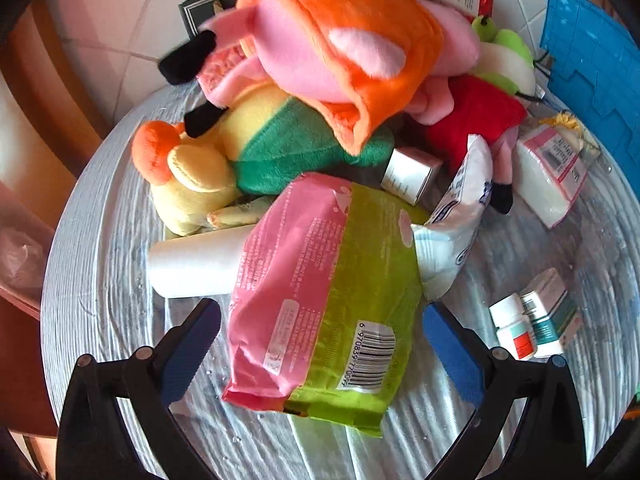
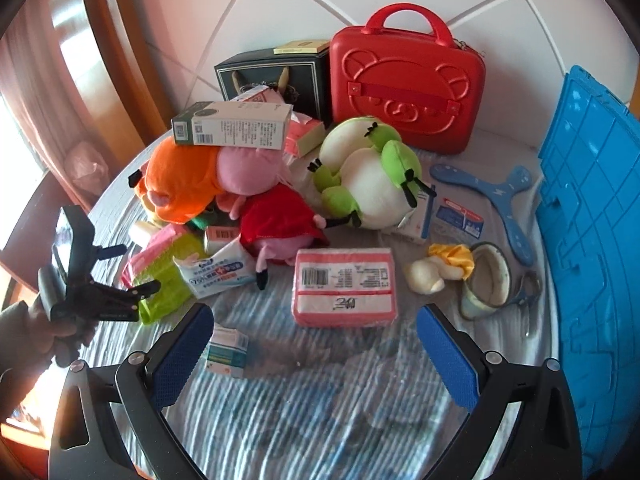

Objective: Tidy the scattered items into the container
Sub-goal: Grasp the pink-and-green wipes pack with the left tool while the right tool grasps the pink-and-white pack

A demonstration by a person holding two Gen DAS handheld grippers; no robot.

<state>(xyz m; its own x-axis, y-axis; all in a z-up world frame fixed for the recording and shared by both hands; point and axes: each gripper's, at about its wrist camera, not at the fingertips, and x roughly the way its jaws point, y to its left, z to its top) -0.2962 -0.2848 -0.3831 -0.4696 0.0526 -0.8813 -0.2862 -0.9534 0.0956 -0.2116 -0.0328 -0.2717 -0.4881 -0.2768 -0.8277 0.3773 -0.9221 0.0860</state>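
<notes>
Jaws of the left gripper (image 1: 320, 336) stand wide, straddling the pink-green pack (image 1: 320, 300) at lower centre, seemingly lined up to grab it. Right gripper (image 2: 314, 336) is also spread, holding nothing, waiting over bare worktop (image 2: 320, 400). Blue crate (image 2: 592, 240) stands at right edge.

Barcode digits "6 970839 77..." on pink-green wipes pack (image 1: 320, 300); remaining print on other packs illegible.
</notes>
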